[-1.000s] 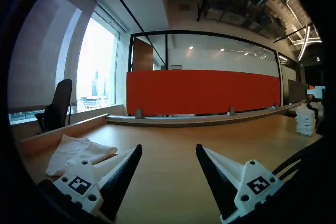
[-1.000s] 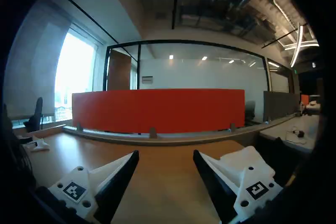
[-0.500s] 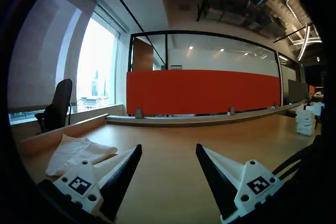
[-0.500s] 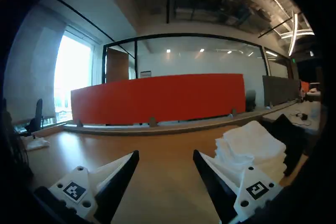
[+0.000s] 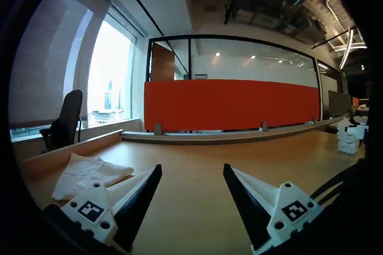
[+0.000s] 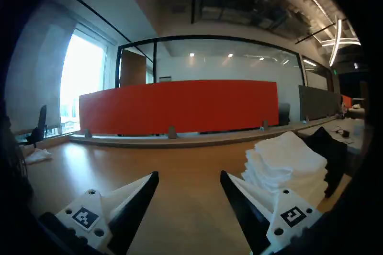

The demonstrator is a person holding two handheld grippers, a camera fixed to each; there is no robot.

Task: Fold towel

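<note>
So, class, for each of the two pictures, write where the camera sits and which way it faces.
Left gripper view: rides on the left gripper, low over the wooden table, facing the red partition; its own open fingers show, loose towel to its left.
Right gripper view: rides on the right gripper, equally low, facing the same partition; its own open fingers show, folded towel stack at right.
Shared: partition, table, loose towel and stack.

White left gripper (image 5: 191, 166) and right gripper (image 6: 188, 172), pointed fingers (image 5: 134, 197) (black inner faces), square black-and-white markers, screw holes.

R tool (image 6: 188, 174) prob. nearer towel stack (image 6: 287, 161) now
</note>
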